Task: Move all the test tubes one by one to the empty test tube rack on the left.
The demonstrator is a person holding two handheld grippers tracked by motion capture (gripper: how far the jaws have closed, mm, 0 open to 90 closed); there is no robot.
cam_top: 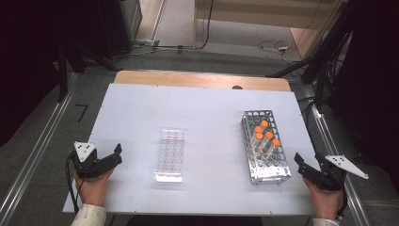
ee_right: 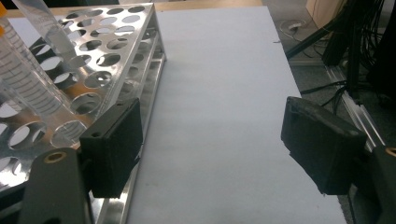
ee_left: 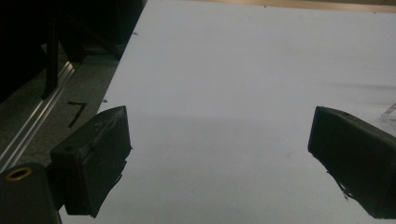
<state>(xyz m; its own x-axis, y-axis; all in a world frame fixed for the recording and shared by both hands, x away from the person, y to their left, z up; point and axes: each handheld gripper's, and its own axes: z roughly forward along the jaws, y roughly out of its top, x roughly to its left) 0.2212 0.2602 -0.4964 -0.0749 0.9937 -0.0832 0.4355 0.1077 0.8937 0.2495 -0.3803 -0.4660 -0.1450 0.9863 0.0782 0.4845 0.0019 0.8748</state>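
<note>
A metal tube rack (cam_top: 269, 165) stands on the right half of the white table (cam_top: 207, 108) and holds several clear tubes with orange caps (cam_top: 264, 132). A clear plastic rack (cam_top: 170, 155) lies near the table's middle. At the front left corner a hand holds my left gripper (cam_top: 116, 154) open, with bare table between its jaws (ee_left: 219, 126). My right gripper (cam_top: 300, 163) is open at the front right, just right of the metal rack (ee_right: 98, 60). Nothing is between its jaws (ee_right: 210, 112). Clear graduated tubes (ee_right: 28, 81) rise from the rack beside its left jaw.
A wooden strip (cam_top: 202, 79) edges the table's far side. Metal floor rails (cam_top: 37, 155) run along both sides of the table. Cables and dark stands (cam_top: 324, 56) sit beyond the far right corner. A corner of the clear rack (ee_left: 390, 110) shows at the right edge of the left gripper view.
</note>
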